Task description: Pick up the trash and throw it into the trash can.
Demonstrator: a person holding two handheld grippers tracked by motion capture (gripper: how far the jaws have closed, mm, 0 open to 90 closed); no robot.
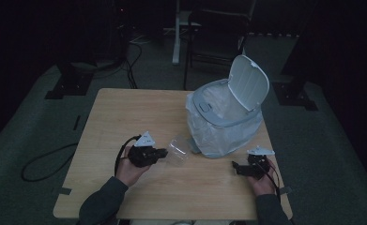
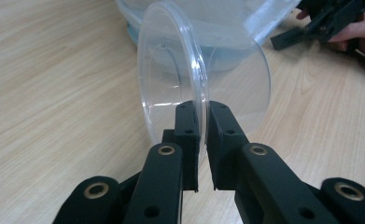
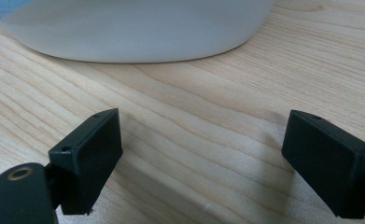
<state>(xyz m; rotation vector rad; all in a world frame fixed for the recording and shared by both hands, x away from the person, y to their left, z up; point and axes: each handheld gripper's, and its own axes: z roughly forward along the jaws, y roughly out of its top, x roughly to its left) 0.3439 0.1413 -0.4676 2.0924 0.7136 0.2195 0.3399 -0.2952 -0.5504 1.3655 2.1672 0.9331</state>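
Fingers (image 2: 203,135) pinching clear cup (image 2: 180,70) rim, wooden table (image 2: 54,93)

The left gripper (image 1: 164,153) points toward three o'clock — black jaws nearly closed, pads pinching. The right gripper (image 1: 236,168) points toward nine o'clock, its jaws spread wide — nothing between.

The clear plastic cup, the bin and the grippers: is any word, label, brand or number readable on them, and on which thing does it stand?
None: no view shows readable text.
Clear plastic cup, clamped at its rim by the left gripper: plain, no print.
Bin with plastic liner and raised lid: no label visible.
Right gripper, jaws open over the wooden table: plain black, no marking.
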